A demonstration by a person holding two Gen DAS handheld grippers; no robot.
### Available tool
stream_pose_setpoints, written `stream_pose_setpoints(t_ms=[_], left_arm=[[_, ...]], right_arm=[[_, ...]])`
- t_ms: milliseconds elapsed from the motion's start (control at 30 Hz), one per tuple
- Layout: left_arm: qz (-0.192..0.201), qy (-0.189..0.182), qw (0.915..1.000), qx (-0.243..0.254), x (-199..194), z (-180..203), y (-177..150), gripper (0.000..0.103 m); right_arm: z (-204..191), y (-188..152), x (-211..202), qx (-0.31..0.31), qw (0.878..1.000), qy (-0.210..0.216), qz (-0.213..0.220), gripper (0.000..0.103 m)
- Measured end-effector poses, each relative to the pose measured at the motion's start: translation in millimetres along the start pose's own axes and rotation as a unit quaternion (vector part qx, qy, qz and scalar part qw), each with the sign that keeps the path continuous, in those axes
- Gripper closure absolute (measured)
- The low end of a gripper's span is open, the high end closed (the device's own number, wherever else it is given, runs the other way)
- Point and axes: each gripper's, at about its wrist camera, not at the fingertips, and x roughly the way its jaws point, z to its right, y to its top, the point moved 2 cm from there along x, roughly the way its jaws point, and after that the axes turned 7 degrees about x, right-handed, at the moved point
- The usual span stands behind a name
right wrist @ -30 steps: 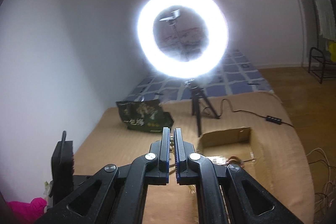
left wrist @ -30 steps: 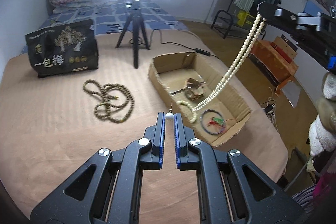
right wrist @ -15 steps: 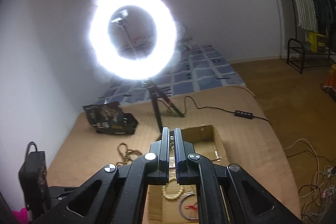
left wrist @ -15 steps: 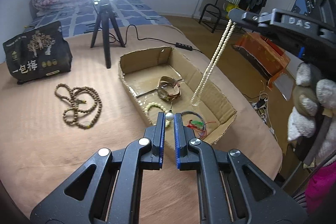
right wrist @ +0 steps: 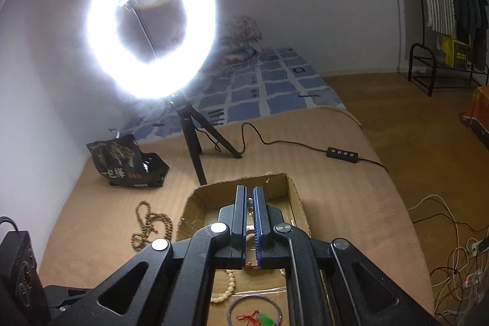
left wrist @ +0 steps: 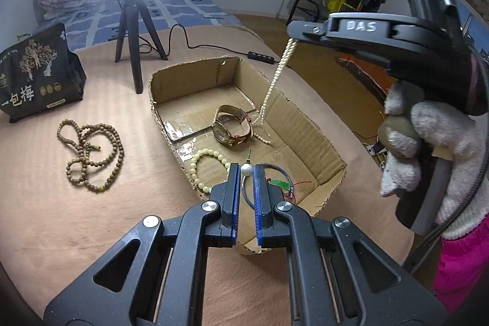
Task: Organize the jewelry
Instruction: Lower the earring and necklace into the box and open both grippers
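My left gripper [left wrist: 246, 170] is shut on a pearl earring [left wrist: 246, 169], held above the near end of an open cardboard box [left wrist: 305, 124]. My right gripper [left wrist: 293, 34] is shut on a long white pearl necklace [left wrist: 273, 81] that hangs into the box, its lower end lying on the floor beside a brown-strap watch [left wrist: 232, 127]. In the right wrist view the right gripper [right wrist: 249, 194] is above the box [right wrist: 195, 203] with pearls between the fingers. A cream bead bracelet [left wrist: 207, 164] and a thin bangle with a green charm [left wrist: 279, 182] lie in the box. A brown bead necklace [left wrist: 91, 155] lies on the bed, left.
A ring light on a black tripod [left wrist: 134, 20] stands behind the box with its cable and switch [right wrist: 341, 155]. A black snack bag [left wrist: 33, 72] sits at the back left. The bed edge drops to the wooden floor on the right [right wrist: 428, 142].
The right gripper has lowered the pearl necklace so its end now rests in the box by the watch. The left gripper has moved closer over the box, the earring still between its fingers.
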Motion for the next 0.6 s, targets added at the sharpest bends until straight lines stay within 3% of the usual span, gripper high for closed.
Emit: stream_pose_setpoints(t_ms=[500, 600], left_arm=[[0.001, 0.009, 0.9999, -0.01, 15, -3, 3, 0.097], [0.007, 0.012, 0.9999, -0.009, 13, -4, 3, 0.097]], right_arm=[[21, -20, 42, 0.008, 0.998, -0.011, -0.065, 0.1], [21, -23, 43, 0.003, 0.997, -0.017, -0.069, 0.088]])
